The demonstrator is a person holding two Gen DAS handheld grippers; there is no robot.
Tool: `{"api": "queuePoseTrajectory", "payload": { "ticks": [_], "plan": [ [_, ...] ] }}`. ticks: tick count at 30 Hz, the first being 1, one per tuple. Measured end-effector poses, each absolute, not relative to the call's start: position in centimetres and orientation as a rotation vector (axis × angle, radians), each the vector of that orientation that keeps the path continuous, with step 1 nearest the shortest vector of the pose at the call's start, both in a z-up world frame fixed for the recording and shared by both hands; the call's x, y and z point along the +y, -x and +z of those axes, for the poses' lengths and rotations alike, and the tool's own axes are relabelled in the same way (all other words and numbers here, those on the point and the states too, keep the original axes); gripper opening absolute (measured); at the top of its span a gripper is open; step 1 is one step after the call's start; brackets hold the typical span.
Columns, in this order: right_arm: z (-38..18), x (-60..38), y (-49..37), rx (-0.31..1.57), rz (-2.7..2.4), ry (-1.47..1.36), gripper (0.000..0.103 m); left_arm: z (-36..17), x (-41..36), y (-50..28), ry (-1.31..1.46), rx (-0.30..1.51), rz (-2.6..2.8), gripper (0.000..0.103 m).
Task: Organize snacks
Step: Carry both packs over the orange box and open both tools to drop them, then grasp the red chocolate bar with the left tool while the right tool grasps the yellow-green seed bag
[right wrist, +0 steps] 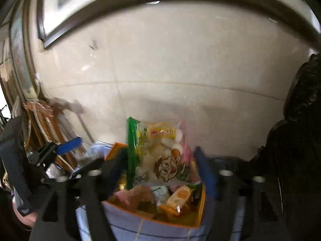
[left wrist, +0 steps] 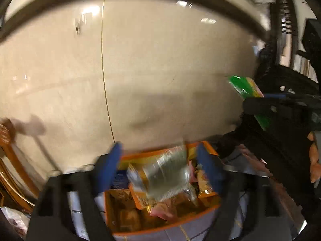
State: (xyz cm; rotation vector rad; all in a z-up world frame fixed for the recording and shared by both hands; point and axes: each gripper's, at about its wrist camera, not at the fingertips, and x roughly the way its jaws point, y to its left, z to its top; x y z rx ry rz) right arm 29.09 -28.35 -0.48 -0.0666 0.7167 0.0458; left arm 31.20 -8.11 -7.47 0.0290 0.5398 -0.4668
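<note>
My left claw (left wrist: 160, 160) hangs over the orange box (left wrist: 112, 206) with its fingers spread wide. A clear packet (left wrist: 166, 176) shows between them, too blurred to tell whether it is touching either finger or already dropping into the box. My right claw (right wrist: 160, 160) is clenched on a green-edged bag (right wrist: 160, 150), held upright just above the same box. Several snacks already lie inside. I judge the sorting well under way, with these two packets left to settle.
</note>
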Motion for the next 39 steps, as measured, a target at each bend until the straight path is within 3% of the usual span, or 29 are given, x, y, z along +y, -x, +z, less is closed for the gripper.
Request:
{"api": "queuePoseTrajectory", "payload": {
  "ticks": [1, 5, 14, 23, 28, 39],
  "plan": [
    [-1.3, -28.7, -29.8, 0.744, 0.012, 0.072, 0.088, -8.6, -8.1, -32.5, -0.031, 0.580, -0.432, 0.098],
    [-3.9, -29.9, -28.6, 0.775, -0.008, 0.072, 0.088, -11.5, -6.6, -32.8, -0.023, 0.629, -0.395, 0.098],
    [-11.2, -29.1, -18.9, 0.914, 0.079, 0.025, 0.088, -19.6, -5.1, -23.0, -0.128, 0.725, -0.523, 0.098],
    [-25.7, -23.2, -5.7, 1.223, 0.266, 0.191, 0.088, -27.7, -7.8, -16.8, -0.253, 0.864, -0.595, 0.098],
    [-28.8, -22.0, -4.5, 1.265, 0.233, 0.149, 0.088, -29.6, -10.8, -16.6, -0.246, 0.874, -0.574, 0.098],
    [-30.0, -20.9, -5.3, 1.198, 0.203, 0.091, 0.092, -32.9, -14.9, -16.5, -0.256, 0.897, -0.560, 0.099]
  ]
}}
